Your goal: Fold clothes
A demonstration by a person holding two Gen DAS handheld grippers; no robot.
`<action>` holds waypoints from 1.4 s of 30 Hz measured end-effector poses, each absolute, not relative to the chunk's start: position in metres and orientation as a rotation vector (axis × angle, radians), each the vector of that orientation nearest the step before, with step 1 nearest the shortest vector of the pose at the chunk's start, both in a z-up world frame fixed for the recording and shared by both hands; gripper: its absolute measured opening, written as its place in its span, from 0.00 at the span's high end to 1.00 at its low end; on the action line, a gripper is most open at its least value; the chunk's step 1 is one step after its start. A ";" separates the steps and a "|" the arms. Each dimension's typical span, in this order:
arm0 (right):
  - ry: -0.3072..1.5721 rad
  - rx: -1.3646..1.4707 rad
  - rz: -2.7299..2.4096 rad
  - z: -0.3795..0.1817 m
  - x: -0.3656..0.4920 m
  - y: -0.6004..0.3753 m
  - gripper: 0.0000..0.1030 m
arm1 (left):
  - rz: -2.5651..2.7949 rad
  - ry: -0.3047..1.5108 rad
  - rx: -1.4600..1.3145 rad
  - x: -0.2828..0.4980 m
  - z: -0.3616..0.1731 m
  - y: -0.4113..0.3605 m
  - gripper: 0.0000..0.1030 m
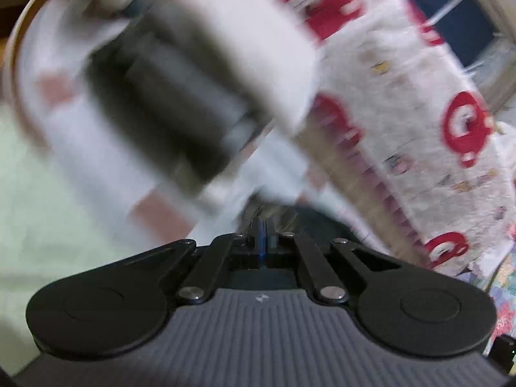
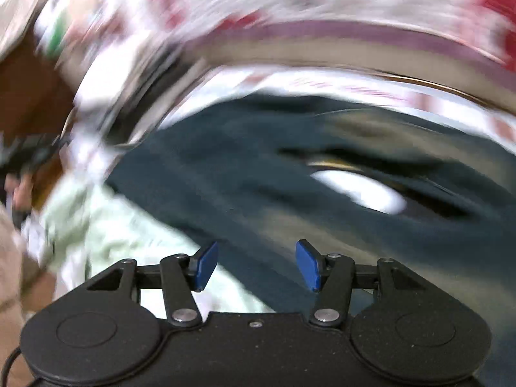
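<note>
The left gripper [image 1: 262, 242] has its blue pads pressed together, with a wisp of dark grey cloth [image 1: 277, 217] pinched at the tips; how much fabric is really caught there is hard to tell through the blur. Straight ahead of it and above, very close to the lens, sits a large smeared block of white and black [image 1: 180, 96], which fills the upper left of the left wrist view and hides whatever lies behind it; what it is cannot be made out. To the right of the claw a white spread with red ring motifs [image 1: 419, 122] runs away diagonally, with a fringed or banded edge along its near side. To the left lies a pale green sheet [image 1: 48, 209].

The right gripper [image 2: 256, 264] stands open, its two blue pads [image 2: 206, 266] well apart with nothing between them. Just ahead of it lies a dark teal garment [image 2: 242, 177], rumpled, reaching under and to the right of the claw; an oval opening in it shows white [image 2: 358, 190] through, ahead and to the right. The pale green sheet [image 2: 106, 235] shows ahead and to the left of the claw, touching the garment's edge. Beyond the garment the patterned white and red spread [image 2: 290, 3] arches across the top, heavily motion-blurred, with a purplish band [image 2: 354, 34] along it. At the far left edge a brown surface [image 2: 29, 96] and a blurred dark shape are cut off by the frame.
</note>
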State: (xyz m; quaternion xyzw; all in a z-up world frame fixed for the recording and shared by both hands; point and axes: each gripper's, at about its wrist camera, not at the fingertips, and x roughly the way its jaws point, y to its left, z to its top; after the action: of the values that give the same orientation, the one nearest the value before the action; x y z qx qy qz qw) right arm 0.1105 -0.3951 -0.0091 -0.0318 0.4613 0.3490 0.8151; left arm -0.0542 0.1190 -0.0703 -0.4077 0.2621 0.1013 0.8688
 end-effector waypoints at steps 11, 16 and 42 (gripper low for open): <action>0.909 -0.517 1.066 -0.061 0.098 -0.231 0.43 | 0.146 0.761 -0.972 -0.036 -0.117 0.092 0.66; 0.891 -0.614 0.982 -0.088 0.091 -0.216 0.91 | 0.128 0.797 -0.989 -0.030 -0.115 0.089 0.60; 0.734 0.122 0.818 -0.036 0.084 -0.320 0.98 | 0.179 0.740 -1.236 0.055 -0.114 0.047 0.80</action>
State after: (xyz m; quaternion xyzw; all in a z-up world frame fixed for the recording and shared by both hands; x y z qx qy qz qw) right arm 0.0844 -0.3197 -0.0361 0.0581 0.3486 0.3885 0.8510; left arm 0.0545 0.0468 -0.1138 -0.5650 0.3385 0.0818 0.7480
